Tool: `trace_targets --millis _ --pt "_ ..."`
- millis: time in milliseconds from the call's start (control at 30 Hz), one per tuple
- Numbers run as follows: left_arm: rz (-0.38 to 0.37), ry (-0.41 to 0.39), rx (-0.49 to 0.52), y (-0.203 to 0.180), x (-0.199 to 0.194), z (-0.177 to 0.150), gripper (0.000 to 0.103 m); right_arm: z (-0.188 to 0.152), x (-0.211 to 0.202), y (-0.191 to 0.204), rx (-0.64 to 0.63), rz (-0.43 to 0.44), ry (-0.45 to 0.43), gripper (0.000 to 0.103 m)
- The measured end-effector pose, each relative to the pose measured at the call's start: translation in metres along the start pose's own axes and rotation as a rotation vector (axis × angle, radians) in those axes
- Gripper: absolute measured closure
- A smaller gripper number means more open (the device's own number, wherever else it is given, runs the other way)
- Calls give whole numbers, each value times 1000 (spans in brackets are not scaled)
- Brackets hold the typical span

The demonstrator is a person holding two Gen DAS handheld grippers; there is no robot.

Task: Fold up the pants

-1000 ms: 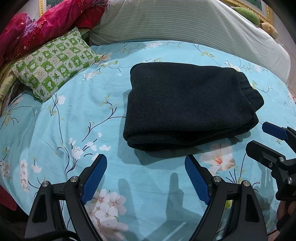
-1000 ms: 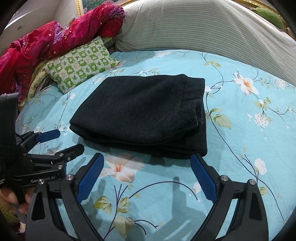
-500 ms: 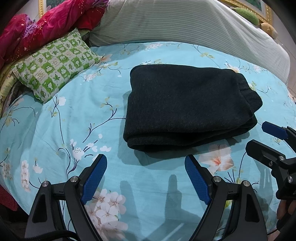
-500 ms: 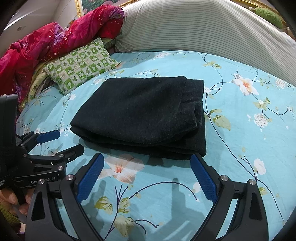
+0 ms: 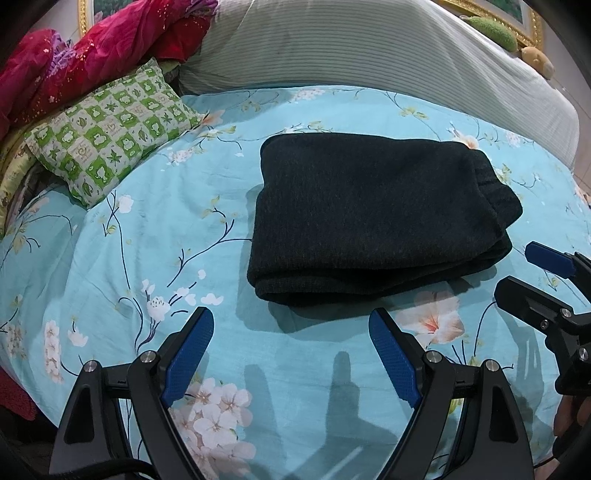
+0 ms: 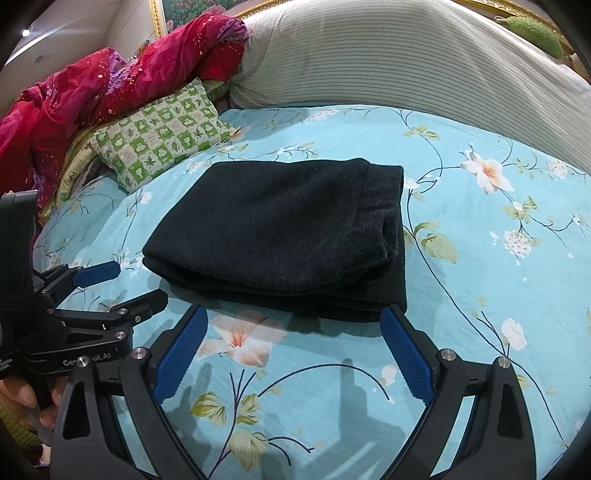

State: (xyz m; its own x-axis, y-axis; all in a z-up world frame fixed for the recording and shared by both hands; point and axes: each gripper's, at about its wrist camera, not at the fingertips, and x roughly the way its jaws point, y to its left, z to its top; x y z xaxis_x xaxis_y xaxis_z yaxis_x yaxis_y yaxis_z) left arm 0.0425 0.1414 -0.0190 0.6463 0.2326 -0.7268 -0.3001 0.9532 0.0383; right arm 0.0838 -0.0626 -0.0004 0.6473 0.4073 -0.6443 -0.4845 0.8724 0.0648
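The dark pants [image 5: 376,218] lie folded into a thick rectangle on the floral turquoise bed sheet [image 5: 147,229]; they also show in the right wrist view [image 6: 284,236]. My left gripper [image 5: 290,332] is open and empty, a short way in front of the pants' near edge. My right gripper [image 6: 293,332] is open and empty, just in front of the pants' near right corner. The right gripper also shows at the right edge of the left wrist view [image 5: 532,271]. The left gripper shows at the left of the right wrist view [image 6: 122,282].
A green checked pillow [image 5: 107,136] lies at the back left. A red blanket [image 5: 85,51] is heaped behind it. A striped grey bolster [image 5: 369,48] runs along the back of the bed. A green plush [image 5: 487,29] sits on the headboard.
Both grippers have drawn back slightly from the pants and stay open. The pants have not moved.
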Motion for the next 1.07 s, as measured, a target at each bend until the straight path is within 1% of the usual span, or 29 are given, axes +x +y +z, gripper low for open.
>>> trace_targets --millis 233,500,733,1067 --pt "14 -39 5 0 -7 7 17 3 -5 -2 2 -2 -9 8" --pt "11 -37 2 1 -7 11 17 6 -6 -7 13 -7 -10 8" --pt "35 -58 12 -1 -8 13 18 8 -5 -12 22 -11 -8 8" --pt "13 -35 -4 -2 -10 16 18 9 -6 -15 39 -2 -18 8"
